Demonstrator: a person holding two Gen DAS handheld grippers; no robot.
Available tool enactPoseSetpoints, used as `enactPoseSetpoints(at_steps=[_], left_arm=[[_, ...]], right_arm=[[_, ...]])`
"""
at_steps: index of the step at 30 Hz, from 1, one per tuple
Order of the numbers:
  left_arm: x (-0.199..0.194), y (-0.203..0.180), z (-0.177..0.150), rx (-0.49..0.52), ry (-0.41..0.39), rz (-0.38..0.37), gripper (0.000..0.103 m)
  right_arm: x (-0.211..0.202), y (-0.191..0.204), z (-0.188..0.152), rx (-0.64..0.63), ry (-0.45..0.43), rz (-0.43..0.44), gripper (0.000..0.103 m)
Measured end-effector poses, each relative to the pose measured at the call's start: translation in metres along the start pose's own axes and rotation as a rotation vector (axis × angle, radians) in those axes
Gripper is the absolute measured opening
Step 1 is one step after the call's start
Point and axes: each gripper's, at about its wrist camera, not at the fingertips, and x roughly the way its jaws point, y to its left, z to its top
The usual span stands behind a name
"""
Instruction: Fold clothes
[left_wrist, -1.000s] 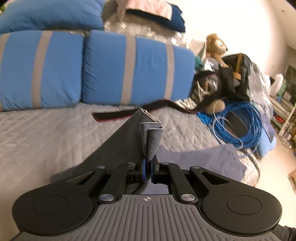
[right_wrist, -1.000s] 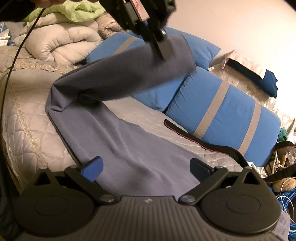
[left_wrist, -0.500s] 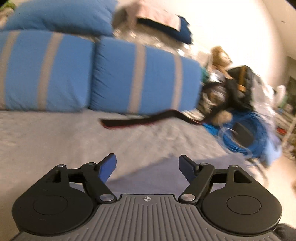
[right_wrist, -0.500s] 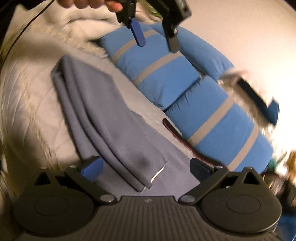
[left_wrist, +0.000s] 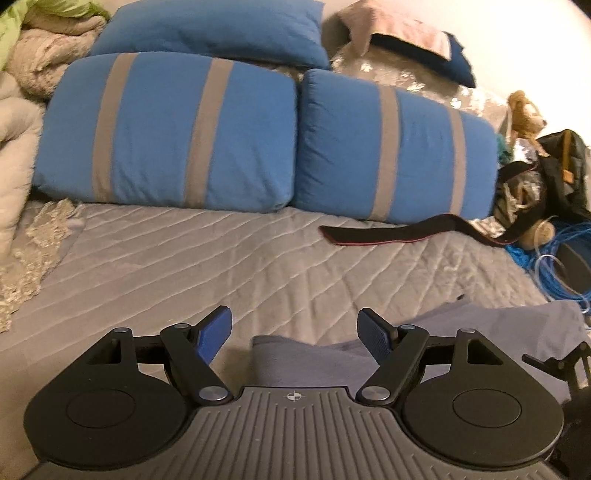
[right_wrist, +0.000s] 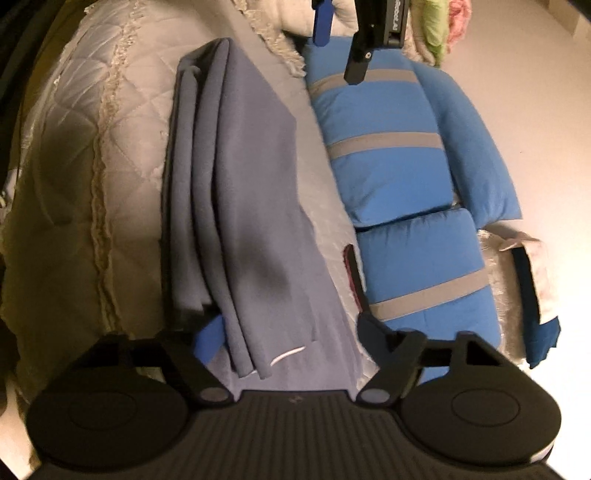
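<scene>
Right wrist view: grey garment lies on the bed, folded lengthwise into a strip; probably cross folds remain. Right gripper is closing around its end, left gripper open, empty.

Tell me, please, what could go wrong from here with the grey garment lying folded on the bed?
The right gripper is closing with the grey garment between its fingers; it may pinch only some stacked layers, so the fold could slip apart. The black strap lies nearby and might snag. The left gripper is open and holds nothing.
</scene>
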Motion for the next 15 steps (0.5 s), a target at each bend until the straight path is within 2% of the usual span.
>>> enactPoseSetpoints(at_steps=[2,5,7,9,12,15], left_arm=[[-0.001,0.003,-0.001,-0.008,0.004,0.000,0.074],[-0.002,0.005,-0.003,-0.015,0.006,-0.002,0.074],[-0.004,0.003,-0.003,-0.005,0.000,-0.009,0.074],[-0.004,0.000,-0.002,0.010,-0.004,-0.012,0.074],[-0.005,-0.005,-0.002,0.028,-0.009,-0.018,0.074],[-0.006,-0.006,-0.002,0.032,-0.012,-0.018,0.074]], right_arm=[[0.001,0.002,0.002,-0.015,0.007,0.009,0.073],[0.003,0.004,0.005,-0.036,0.023,0.044,0.054],[0.002,0.003,0.006,-0.022,0.036,0.074,0.023],[0.001,0.001,0.007,-0.034,0.026,0.057,0.023],[-0.002,-0.012,0.005,-0.056,0.004,0.013,0.015],[-0.004,-0.032,0.002,-0.087,-0.005,-0.043,0.014]])
